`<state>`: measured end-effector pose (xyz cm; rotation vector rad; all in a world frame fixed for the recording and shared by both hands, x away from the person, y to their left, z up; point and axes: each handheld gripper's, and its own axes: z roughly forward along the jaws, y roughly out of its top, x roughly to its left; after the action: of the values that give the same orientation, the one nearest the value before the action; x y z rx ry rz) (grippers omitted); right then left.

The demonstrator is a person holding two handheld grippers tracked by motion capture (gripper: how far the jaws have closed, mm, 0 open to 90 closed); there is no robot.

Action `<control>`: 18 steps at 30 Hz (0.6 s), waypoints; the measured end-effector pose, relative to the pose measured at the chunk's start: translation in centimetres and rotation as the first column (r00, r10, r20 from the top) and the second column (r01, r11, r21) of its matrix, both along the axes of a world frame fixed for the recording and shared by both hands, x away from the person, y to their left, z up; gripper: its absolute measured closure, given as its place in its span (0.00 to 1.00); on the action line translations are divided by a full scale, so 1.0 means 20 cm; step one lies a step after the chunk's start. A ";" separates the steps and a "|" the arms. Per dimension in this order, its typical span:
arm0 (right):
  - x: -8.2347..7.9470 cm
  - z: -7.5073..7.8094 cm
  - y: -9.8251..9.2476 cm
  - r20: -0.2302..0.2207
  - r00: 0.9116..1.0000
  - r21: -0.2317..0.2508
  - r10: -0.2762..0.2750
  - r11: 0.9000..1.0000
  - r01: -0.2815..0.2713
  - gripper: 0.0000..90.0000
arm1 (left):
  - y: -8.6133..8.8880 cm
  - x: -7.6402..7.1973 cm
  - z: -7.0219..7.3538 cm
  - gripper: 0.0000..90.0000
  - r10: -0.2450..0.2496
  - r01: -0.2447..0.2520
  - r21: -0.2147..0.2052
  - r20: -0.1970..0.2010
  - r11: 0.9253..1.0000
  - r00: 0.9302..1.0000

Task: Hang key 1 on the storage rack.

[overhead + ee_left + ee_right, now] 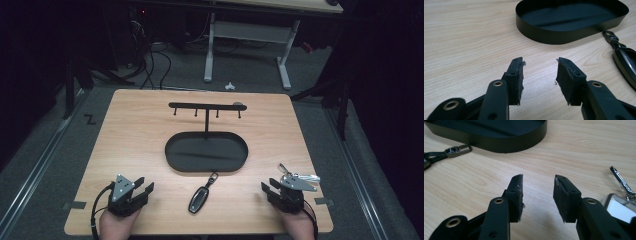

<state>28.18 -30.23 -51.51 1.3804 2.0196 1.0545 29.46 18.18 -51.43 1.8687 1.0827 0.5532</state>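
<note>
Key fob (199,199) before tray (175,157), between tongs.

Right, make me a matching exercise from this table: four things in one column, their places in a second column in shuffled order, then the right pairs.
Things:
1. car key fob
2. oval black tray
3. silver key bunch
4. left gripper

Places:
A. beside the right gripper
B. middle of the table, under the hook bar
C. near left corner, jaws apart and empty
D. near edge, between the two grippers

Pairs: 1-D, 2-B, 3-A, 4-C
</note>
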 end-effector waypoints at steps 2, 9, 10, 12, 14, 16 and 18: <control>0.00 0.00 0.00 0.012 1.000 -0.006 0.004 1.000 -0.004 0.64 | -0.01 0.00 0.00 0.63 -0.001 0.001 0.016 0.003 1.000 1.000; -0.01 0.00 0.01 0.030 0.999 -0.013 0.014 1.000 -0.013 0.60 | -0.02 0.00 0.00 0.62 0.004 -0.004 0.023 0.004 1.000 1.000; -0.01 0.00 0.01 0.031 0.999 -0.012 0.008 1.000 -0.008 0.58 | -0.03 0.00 0.00 0.61 0.001 -0.001 0.027 0.001 1.000 1.000; -0.01 0.00 0.01 0.035 0.999 -0.017 0.011 1.000 -0.011 0.58 | -0.04 0.00 0.00 0.61 0.000 0.000 0.027 0.001 1.000 1.000; -0.01 0.00 0.00 0.034 0.999 -0.020 0.012 1.000 -0.011 0.58 | -0.05 0.00 0.00 0.61 -0.004 0.004 0.031 0.001 1.000 1.000; -0.01 0.00 0.00 0.036 0.999 -0.021 0.009 1.000 -0.009 0.59 | -0.06 0.00 0.00 0.61 -0.010 0.010 0.036 0.002 0.999 1.000; -0.01 -0.01 0.00 0.039 0.999 -0.022 0.011 1.000 -0.010 0.59 | -0.08 -0.01 0.00 0.61 -0.017 0.017 0.045 0.005 0.999 1.000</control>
<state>27.91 -30.19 -51.62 1.3295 2.0067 1.0528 29.32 16.68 -51.39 1.9128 1.0581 0.5767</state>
